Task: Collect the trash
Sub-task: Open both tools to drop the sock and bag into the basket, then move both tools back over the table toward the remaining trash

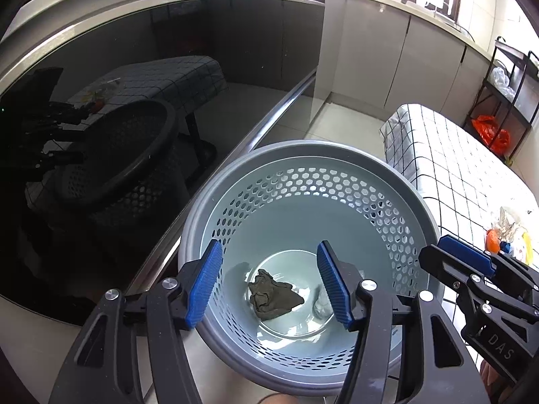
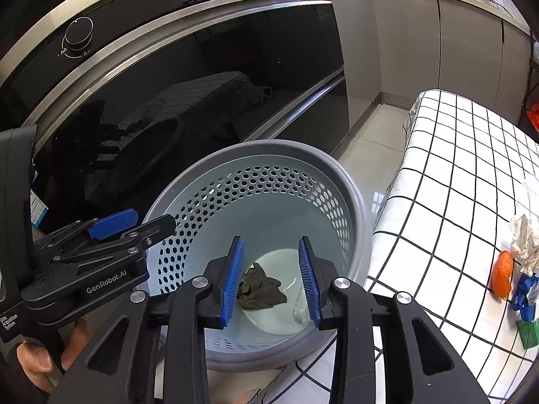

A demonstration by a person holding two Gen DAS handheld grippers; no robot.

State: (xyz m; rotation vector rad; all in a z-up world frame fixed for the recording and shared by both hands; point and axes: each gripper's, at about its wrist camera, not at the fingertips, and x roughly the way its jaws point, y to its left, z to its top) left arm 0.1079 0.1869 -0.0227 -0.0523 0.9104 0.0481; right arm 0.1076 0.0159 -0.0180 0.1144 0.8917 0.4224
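Note:
A grey perforated waste basket (image 1: 337,149) stands on the floor; it also shows in the right wrist view (image 2: 357,202). In its bottom lie a crumpled brown-grey wad (image 1: 273,294) (image 2: 261,289) and a clear plastic piece (image 1: 321,304) (image 2: 300,309). My left gripper (image 1: 269,286) is open and empty above the basket mouth. My right gripper (image 2: 271,281) is open and empty above it too. The right gripper shows in the left wrist view (image 1: 471,262), and the left gripper in the right wrist view (image 2: 114,224). More trash (image 2: 520,256) lies on the checked tablecloth.
A dark glass oven front (image 1: 134,101) with steel handle (image 2: 296,104) stands left of the basket. A table with white checked cloth (image 2: 454,185) is on the right. Grey cabinets (image 1: 387,50) and a black rack with an orange bag (image 1: 492,133) stand behind.

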